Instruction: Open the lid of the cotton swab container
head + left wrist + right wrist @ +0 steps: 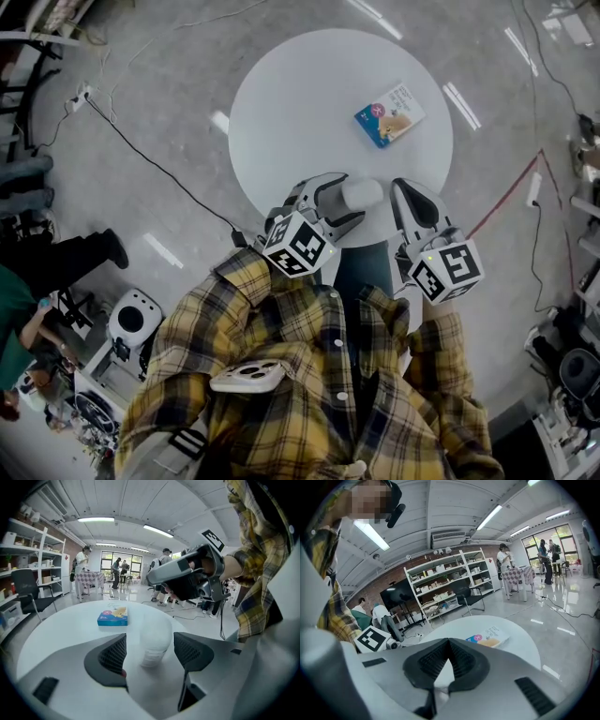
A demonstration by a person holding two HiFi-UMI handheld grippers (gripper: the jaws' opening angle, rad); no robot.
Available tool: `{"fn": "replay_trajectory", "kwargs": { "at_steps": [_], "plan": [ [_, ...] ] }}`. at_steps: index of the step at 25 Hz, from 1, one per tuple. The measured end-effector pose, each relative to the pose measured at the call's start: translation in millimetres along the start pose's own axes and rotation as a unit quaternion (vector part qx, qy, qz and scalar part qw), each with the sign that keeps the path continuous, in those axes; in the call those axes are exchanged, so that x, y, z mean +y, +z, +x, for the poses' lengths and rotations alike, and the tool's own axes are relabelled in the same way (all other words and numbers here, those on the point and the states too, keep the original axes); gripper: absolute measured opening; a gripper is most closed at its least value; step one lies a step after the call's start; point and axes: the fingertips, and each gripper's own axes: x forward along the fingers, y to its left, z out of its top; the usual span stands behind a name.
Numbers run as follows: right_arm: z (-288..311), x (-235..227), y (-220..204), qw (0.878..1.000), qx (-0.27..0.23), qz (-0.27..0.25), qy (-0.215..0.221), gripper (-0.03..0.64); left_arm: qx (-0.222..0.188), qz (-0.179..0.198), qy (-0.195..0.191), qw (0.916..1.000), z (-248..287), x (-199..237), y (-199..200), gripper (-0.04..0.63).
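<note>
One cotton swab container (154, 639) stands upright near the white surface's (281, 112) edge | my left fingers (112, 656) spread wide around it, not gripping | my right fingers (464, 660) closed, empty | lid apparently on, view blurred | opening all left to do

Ceiling strip lights (96, 519) glare off the floor (141, 216); edges warp.

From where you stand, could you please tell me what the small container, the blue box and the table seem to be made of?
Container: probably translucent plastic, its wall cloudy white and frosted-looking.
Box: likely printed cardboard, flat with crisp edges and colour pictures.
Table: smooth, even white top, perhaps laminate or painted board; the look leaves that open.
</note>
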Motion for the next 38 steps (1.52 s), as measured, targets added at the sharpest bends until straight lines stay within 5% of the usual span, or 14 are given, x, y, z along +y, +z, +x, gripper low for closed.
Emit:
{"fn": "replay_trajectory", "kwargs": {
  "at_steps": [12, 29, 34, 38],
  "plan": [
    [1, 3, -5, 1.0, 0.005, 0.022, -0.005, 0.014, 0.059, 0.067, -0.035, 0.9954, 28, -2, -29, 0.313],
    [-4, 1, -11, 0.999, 0.01, 0.034, -0.016, 0.014, 0.078, 0.097, -0.029, 0.9918, 40, -2, -30, 0.307],
    [-5, 1, -11, 0.999, 0.01, 0.036, -0.016, 0.014, 0.081, 0.11, -0.027, 0.9903, 38, 1, -31, 0.221],
    [-6, 2, -9, 0.999, 0.008, 0.034, -0.015, 0.014, 0.08, 0.114, -0.031, 0.9897, 38, 0, -30, 0.213]
  ]
}}
